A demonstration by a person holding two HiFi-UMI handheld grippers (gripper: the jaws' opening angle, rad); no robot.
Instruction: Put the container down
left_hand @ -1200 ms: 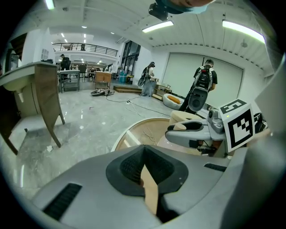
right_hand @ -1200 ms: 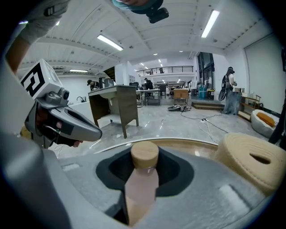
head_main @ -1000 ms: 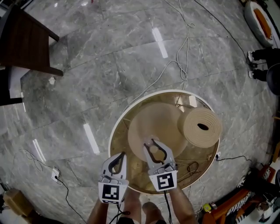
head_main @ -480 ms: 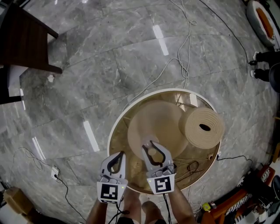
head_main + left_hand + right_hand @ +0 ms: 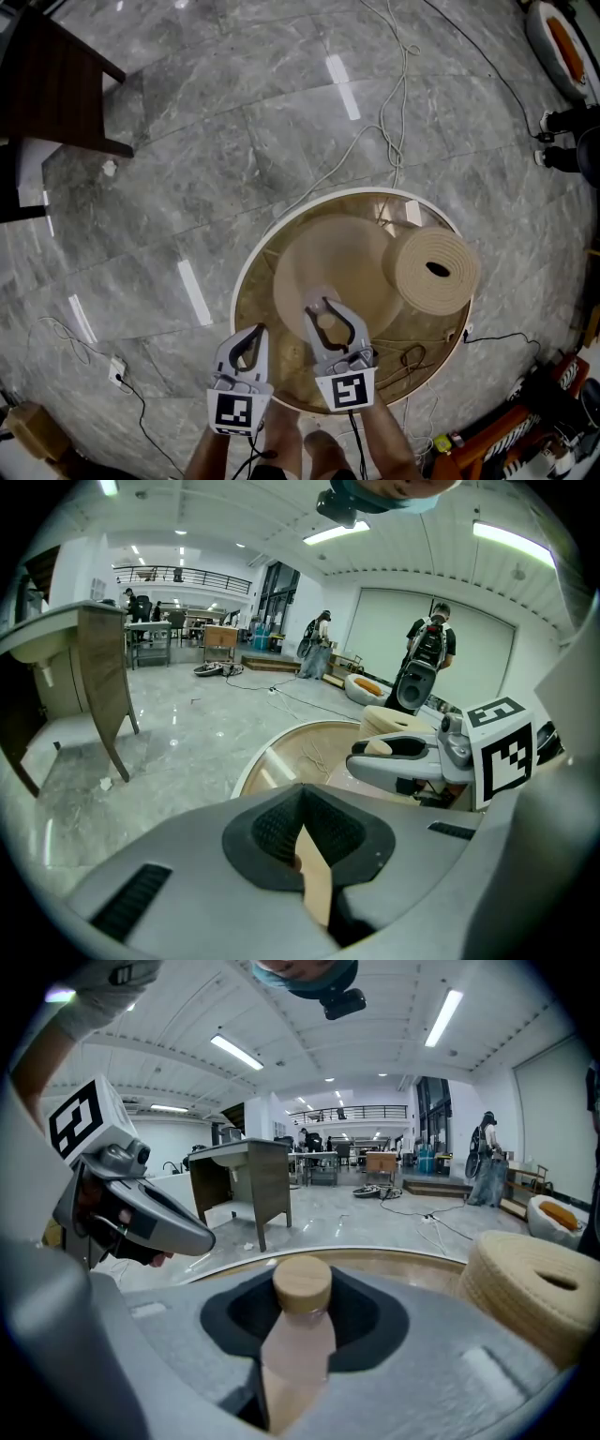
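Gripping small pale bottle-shaped container w/ round wooden cap (image 5: 302, 1283) by its body in right gripper (image 5: 323, 309), jaws part-closed on it, cap poking past pads; prob. to hold it upright till set down. Hovering over near side of round glass-topped table w/ white rim (image 5: 246, 281), apparently not resting yet. Left gripper (image 5: 301, 791): pinched shut, empty, parked just beside, out of the way. Ahead: broad tan disc (image 5: 337, 248) & ribbed beige coil w/ dark hole (image 5: 433, 270) crowding the top; little free glass, mostly nr front edge.
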